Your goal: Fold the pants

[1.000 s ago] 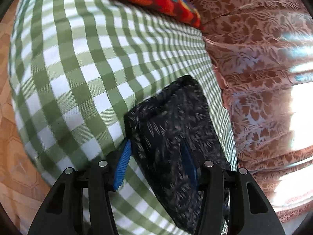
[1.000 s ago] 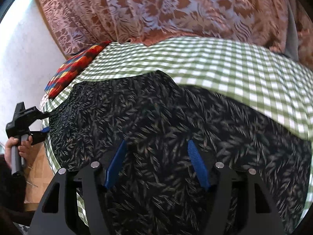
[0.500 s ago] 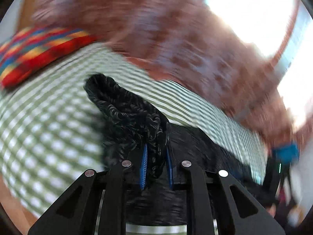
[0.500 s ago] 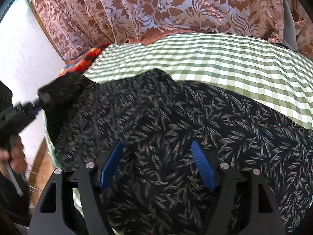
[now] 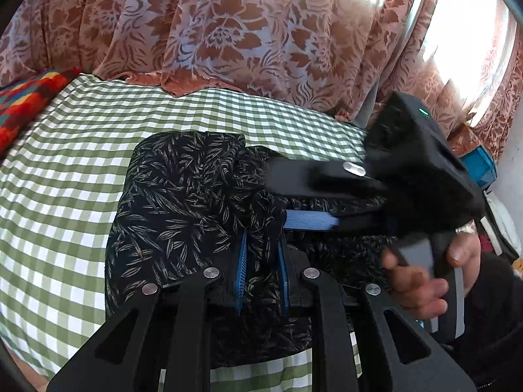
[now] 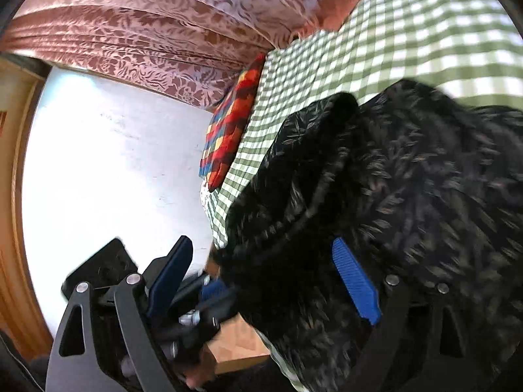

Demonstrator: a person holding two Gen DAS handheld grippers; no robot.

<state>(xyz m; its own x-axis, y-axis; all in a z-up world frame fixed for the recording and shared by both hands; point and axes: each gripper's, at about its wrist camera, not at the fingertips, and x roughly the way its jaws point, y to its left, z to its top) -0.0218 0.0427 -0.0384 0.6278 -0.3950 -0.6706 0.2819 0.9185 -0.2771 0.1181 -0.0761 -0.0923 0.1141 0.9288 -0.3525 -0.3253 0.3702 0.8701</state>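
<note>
Black leaf-print pants (image 5: 176, 202) lie on a green checked bedsheet (image 5: 65, 163). My left gripper (image 5: 261, 263) is shut on a bunched fold of the pants, lifted over the rest of the cloth. Held by a hand (image 5: 415, 281), my right gripper (image 5: 281, 196) comes in from the right, its jaws apart around the same fold. In the right wrist view the pants (image 6: 408, 179) fill the right side. There the right gripper (image 6: 263, 277) stands open with the pants' edge between its blue pads (image 6: 356, 281). The left gripper (image 6: 212, 294) shows blurred at the lower left, gripping that edge.
A red patchwork pillow (image 5: 23, 104) (image 6: 228, 124) lies at the bed's left end. Floral curtains (image 5: 228, 32) hang behind the bed. A white wall (image 6: 114, 163) and wooden floor (image 6: 235, 349) border the near edge. A blue box (image 5: 479, 166) sits far right.
My left gripper shut on the pants' end and carried it up and across towards the right. The right gripper turned towards it and now straddles the raised fold.
</note>
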